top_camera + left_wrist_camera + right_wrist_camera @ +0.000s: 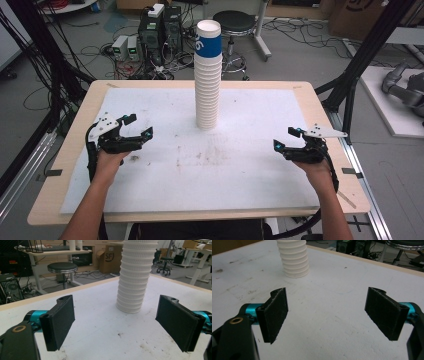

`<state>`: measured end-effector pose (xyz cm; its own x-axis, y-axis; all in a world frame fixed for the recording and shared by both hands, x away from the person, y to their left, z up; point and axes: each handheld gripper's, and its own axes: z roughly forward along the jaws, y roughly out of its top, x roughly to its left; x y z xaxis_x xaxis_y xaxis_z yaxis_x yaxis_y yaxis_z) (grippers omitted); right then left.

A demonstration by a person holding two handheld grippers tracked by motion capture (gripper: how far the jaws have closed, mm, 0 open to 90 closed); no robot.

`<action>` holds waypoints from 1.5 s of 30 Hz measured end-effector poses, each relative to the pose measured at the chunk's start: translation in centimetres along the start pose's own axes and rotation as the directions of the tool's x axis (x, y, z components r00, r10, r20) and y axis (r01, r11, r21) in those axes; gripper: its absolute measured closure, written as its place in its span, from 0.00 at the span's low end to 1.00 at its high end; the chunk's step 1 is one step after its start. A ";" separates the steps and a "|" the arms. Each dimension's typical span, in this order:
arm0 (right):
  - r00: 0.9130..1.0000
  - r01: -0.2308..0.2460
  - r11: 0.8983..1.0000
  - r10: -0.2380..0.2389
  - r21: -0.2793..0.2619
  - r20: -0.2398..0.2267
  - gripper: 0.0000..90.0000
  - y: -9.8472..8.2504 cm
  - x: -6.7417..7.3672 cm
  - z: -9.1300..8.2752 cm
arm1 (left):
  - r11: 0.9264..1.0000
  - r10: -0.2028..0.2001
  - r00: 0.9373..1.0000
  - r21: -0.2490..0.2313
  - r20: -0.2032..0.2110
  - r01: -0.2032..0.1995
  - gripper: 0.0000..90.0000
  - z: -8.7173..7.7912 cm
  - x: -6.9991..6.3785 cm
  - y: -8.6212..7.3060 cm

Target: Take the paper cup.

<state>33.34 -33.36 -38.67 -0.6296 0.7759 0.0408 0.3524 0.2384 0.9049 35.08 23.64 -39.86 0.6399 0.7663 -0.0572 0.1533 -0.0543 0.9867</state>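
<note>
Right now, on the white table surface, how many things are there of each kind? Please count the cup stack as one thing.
Tall stack of white ribbed paper cups, top cup with a blue band: 1
Black hand-held gripper with teal fittings, jaws open and holding nothing: 2, the left and the right
Total: 3
</note>
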 end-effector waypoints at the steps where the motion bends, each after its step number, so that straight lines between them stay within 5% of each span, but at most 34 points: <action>1: 1.000 0.000 1.000 0.000 0.000 0.000 0.21 0.0 0.0 0.0 | 1.000 0.000 1.000 0.000 0.000 0.000 0.17 0.0 0.0 0.0; 15: 1.000 -0.008 1.000 0.008 -0.020 -0.007 0.21 0.4 0.2 0.0 | 1.000 0.001 1.000 0.025 0.000 -0.001 0.17 0.5 -0.1 -0.1; 22: 0.997 -0.010 0.999 0.006 -0.050 -0.076 0.21 2.5 1.2 1.1 | 1.000 -0.014 1.000 0.024 -0.003 0.014 0.17 0.0 -0.2 -0.1; 34: 0.981 0.064 0.995 -0.078 -0.081 -0.177 0.21 10.5 2.4 5.6 | 0.999 -0.029 1.000 0.029 0.001 0.029 0.17 0.0 0.1 -0.1; 45: 0.963 0.062 0.990 -0.092 -0.124 -0.254 0.21 16.8 3.1 10.8 | 0.999 -0.039 0.999 0.029 0.006 0.038 0.17 0.1 0.2 -0.2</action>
<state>44.73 -20.63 -27.94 -0.8142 0.5772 0.0636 0.2242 0.2114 0.9513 35.21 23.74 -40.05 0.6378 0.7642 -0.0961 0.1994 -0.0433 0.9790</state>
